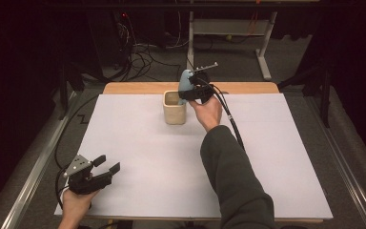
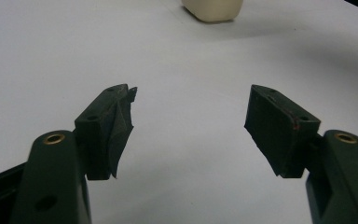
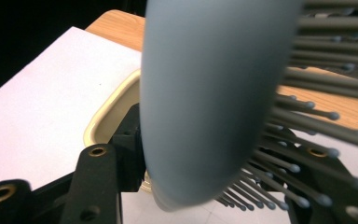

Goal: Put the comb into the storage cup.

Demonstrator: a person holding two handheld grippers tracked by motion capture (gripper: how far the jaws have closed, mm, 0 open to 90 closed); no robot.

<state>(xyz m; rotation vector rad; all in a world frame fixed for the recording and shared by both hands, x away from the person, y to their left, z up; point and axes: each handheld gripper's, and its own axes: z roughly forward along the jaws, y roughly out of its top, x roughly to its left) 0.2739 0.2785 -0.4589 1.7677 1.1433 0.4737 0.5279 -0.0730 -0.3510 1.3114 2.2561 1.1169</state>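
Upper centre of the high view, the right tongs (image 1: 190,90) grip a pale-blue hairbrush (image 1: 185,81) over the cream cup (image 1: 174,113); lower left, the left tongs (image 1: 106,164) gape wide, empty, above the worktop (image 1: 267,143).

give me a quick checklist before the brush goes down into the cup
1. Hairbrush between the right gripper jaws: ok, it sits between them, bristles on one side.
2. Firm grip on the brush: cannot tell, the pads' contact is hidden behind the brush.
3. Brush lined up over the cream cup: ok, it hangs at the cup's rim on the far right side.
4. Cup upright, mouth open: ok. Inside of the cup: cannot tell, it is mostly hidden.
5. Left gripper out of the way: ok, open and resting near the front left corner of the white sheet.
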